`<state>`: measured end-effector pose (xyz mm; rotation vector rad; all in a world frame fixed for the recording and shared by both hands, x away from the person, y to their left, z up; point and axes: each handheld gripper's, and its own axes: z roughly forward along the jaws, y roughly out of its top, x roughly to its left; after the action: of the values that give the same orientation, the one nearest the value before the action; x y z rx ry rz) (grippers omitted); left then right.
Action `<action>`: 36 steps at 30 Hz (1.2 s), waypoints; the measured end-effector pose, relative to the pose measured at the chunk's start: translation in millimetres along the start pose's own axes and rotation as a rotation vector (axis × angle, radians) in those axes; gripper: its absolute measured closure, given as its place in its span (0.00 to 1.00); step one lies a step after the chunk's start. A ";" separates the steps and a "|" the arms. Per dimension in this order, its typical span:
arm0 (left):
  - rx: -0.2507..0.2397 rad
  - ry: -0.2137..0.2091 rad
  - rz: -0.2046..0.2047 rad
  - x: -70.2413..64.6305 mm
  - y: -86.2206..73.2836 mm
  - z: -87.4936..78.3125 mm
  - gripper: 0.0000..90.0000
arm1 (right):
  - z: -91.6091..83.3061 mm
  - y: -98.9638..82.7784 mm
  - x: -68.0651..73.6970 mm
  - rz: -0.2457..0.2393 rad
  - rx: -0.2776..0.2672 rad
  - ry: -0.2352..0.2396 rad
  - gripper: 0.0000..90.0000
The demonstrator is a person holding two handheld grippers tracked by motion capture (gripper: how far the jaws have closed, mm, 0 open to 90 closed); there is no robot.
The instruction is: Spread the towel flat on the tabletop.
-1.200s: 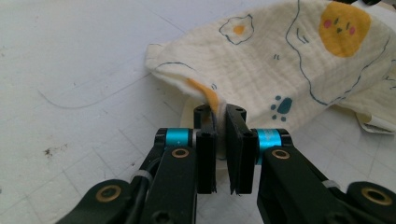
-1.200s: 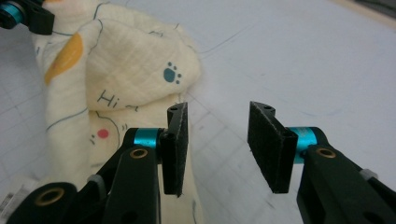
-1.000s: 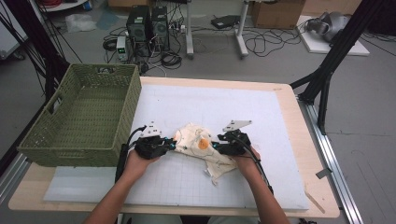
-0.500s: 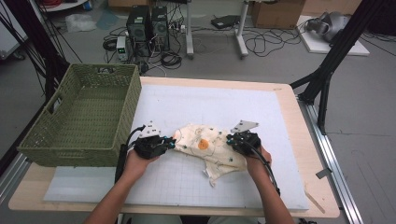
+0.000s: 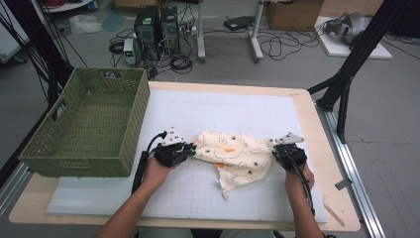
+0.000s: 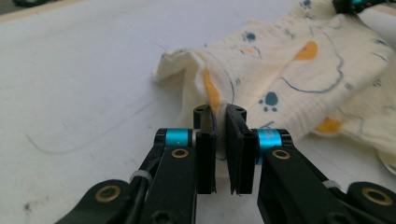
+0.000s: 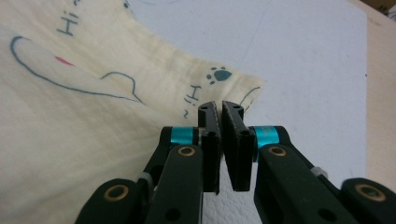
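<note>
I had the cloth (image 5: 236, 157), pale yellow w/ paw prints and orange patches, lying on the white mat (image 5: 237, 114) near the front-middle of the table (image 5: 317, 129), pulled out sideways btwn both grippers. Left gripper (image 5: 187, 148) sat at the cloth's left end; in the left gripper view its jaws were pinching a bunched fold of the fabric (image 6: 261, 70), only a thin gap left w/ cloth running up through it. Right gripper (image 5: 278, 151) sat at the cloth's right end. In the right gripper view the jaws were pressed nearly together right at the cloth's corner (image 7: 224, 77), by a paw print and "Hi" lettering; they seemed to be nipping the edge, but I couldn't make out fabric btwn the pads for sure. A loose tail of cloth hung down toward me, approx. under the middle. Green woven basket (image 5: 64, 148) stood at the table's left edge, just beside my left hand (image 5: 157, 171), apart from the cloth. My right hand (image 5: 297, 176) was on the mat near the right edge.
</note>
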<state>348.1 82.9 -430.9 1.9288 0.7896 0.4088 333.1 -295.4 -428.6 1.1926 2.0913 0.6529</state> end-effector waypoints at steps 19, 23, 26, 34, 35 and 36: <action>-0.041 0.061 -0.055 5.8 32.5 37.7 0.93 | 12.9 27.7 55.9 -0.021 -0.160 0.490 0.45; -0.030 0.056 -0.049 4.8 31.7 42.0 0.93 | 28.3 29.3 69.8 -0.056 -0.095 0.500 0.68; -0.031 0.057 -0.050 5.0 31.1 43.2 0.92 | 28.1 31.8 69.0 -0.102 -0.097 0.479 0.97; -0.028 0.083 -0.109 11.4 31.3 37.3 0.55 | 23.5 28.1 37.8 0.029 -0.117 0.204 0.98; -0.027 0.080 -0.111 12.5 31.4 35.8 0.55 | 23.3 26.9 33.4 0.048 -0.112 0.169 0.98; -0.031 0.077 -0.122 13.2 31.5 34.8 0.54 | 23.1 25.4 29.7 0.078 -0.101 0.136 0.98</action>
<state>389.1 58.8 -420.2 1.8348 0.9404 0.4200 352.8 -255.0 -435.1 1.2073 2.1030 0.8877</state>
